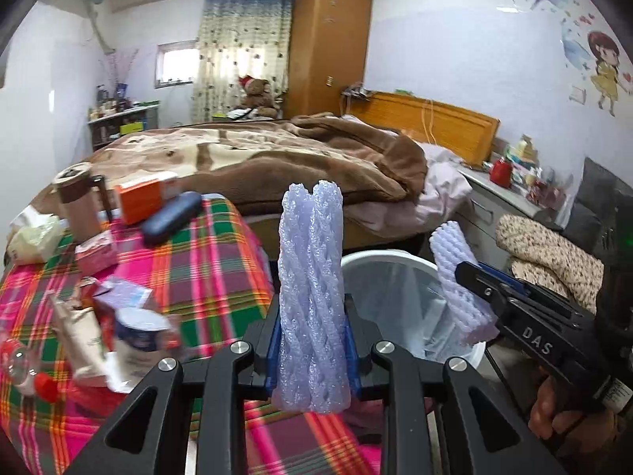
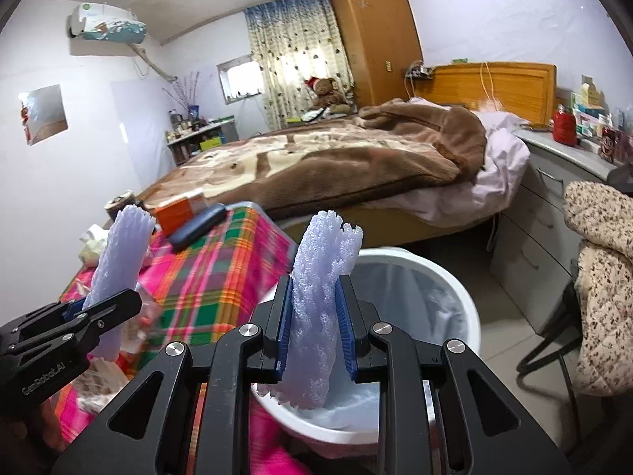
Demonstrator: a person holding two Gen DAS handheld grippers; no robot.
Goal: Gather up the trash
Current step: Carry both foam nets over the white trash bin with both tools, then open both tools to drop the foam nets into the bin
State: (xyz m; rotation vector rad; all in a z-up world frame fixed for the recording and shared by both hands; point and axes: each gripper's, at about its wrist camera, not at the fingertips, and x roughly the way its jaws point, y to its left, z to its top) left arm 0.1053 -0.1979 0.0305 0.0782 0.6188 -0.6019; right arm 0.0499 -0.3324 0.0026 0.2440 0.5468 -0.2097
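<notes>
While held (both tongs), foam nets (image 1: 310, 301) above bin (image 2: 467, 297)

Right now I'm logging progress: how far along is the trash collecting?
Midway. The left gripper holds one foam net; the right gripper holds another foam net over the lined bin. Neither is dropped. Wrappers and a cup remain on the plaid table.

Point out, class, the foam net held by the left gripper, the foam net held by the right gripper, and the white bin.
Left foam net (image 1: 310, 297), left wrist view: middle of its twisted mesh.
Right foam net (image 2: 316, 308), right wrist view: mesh between the blue pads.
White bin (image 2: 472, 308), right wrist view: right side of its rim.
</notes>
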